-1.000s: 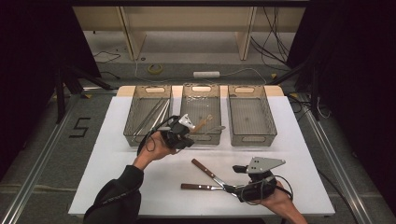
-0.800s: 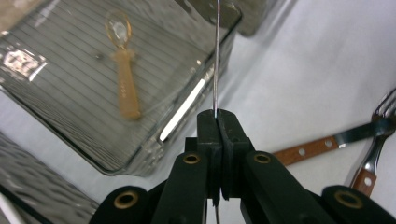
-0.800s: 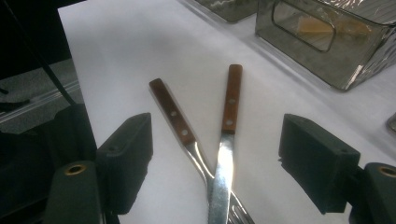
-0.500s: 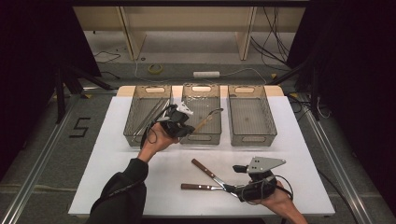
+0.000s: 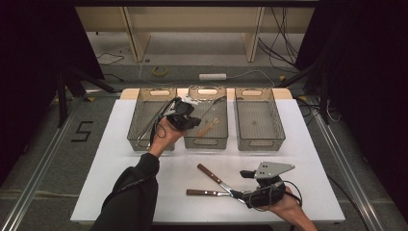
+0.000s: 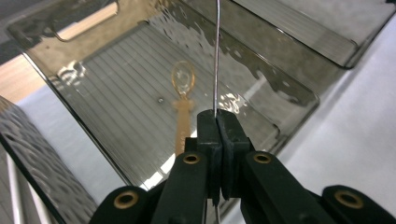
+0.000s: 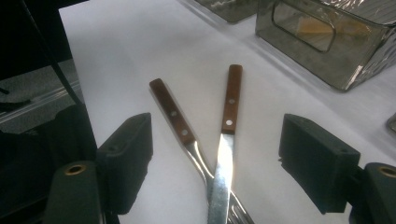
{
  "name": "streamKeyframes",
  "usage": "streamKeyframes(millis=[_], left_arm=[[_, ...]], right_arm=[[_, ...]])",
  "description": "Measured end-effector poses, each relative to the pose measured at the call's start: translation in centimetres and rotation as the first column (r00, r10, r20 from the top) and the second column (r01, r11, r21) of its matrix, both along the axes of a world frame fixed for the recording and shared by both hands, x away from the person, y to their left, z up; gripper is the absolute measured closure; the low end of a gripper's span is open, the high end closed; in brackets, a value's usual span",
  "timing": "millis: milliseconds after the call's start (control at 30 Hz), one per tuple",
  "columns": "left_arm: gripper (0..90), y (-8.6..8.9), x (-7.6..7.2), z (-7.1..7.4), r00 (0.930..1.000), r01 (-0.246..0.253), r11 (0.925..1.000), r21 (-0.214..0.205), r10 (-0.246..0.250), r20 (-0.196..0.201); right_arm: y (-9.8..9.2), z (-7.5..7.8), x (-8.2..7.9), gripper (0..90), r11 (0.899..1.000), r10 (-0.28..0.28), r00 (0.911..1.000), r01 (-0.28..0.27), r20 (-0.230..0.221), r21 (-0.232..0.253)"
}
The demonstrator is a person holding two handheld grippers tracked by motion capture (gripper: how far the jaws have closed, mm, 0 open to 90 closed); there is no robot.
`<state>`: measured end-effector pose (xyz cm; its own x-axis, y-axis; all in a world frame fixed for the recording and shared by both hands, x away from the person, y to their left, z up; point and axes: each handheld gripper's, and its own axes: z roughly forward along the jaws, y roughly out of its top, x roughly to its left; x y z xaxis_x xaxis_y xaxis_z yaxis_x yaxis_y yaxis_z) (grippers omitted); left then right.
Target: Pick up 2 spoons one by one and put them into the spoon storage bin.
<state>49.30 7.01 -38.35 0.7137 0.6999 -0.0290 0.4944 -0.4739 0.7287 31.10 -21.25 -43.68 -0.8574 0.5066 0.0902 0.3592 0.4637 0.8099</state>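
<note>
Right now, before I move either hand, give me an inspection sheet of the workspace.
Surface: white table, bare at the front left.
Job's things: thin metal utensil, held over the middle bin; a wooden spoon lies in that bin. Two wooden-handled pieces of cutlery lie crossed on the table.
Clutter: long metal utensils in the left bin; right bin, nothing seen inside.
Grippers: left gripper shut on the thin metal utensil; right gripper open, jaws either side of the cutlery.
Cables: cables and a power strip on the floor behind.
Surroundings: dark curtains, wooden frame behind.
</note>
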Motion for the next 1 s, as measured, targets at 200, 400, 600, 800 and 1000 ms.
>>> streamKeyframes(millis=[200, 400, 600, 800, 1000], left_arm=[[88.3, 0.4, 1.2, -0.7, 0.9987, -0.049, 0.9988, -0.009, 0.049, -0.013], [88.3, 0.6, 1.9, -1.3, 0.9953, -0.096, 0.9949, -0.031, 0.095, -0.018], [88.2, 0.4, 2.4, -1.7, 0.9928, -0.119, 0.9926, -0.023, 0.119, -0.017], [88.2, 0.3, 2.7, -2.2, 0.9898, -0.141, 0.9899, -0.016, 0.141, -0.024], [88.1, 0.3, 3.0, -2.7, 0.9877, -0.152, 0.9882, -0.020, 0.151, -0.042]], right_arm=[[0.0, 0.0, 0.0, 27.0, 1.000, 0.002, 1.0000, -0.002, -0.001, 0.000], [-0.1, -0.1, 0.0, 27.0, 1.000, 0.000, 1.0000, 0.000, -0.003, 0.000], [-0.1, -0.1, 0.0, 27.0, 1.000, 0.001, 1.0000, -0.001, -0.002, 0.000], [-0.1, -0.1, 0.0, 27.0, 1.000, 0.001, 1.0000, -0.001, -0.003, -0.001], [-0.1, -0.1, 0.0, 27.0, 1.000, 0.002, 1.0000, -0.002, -0.005, 0.000]])
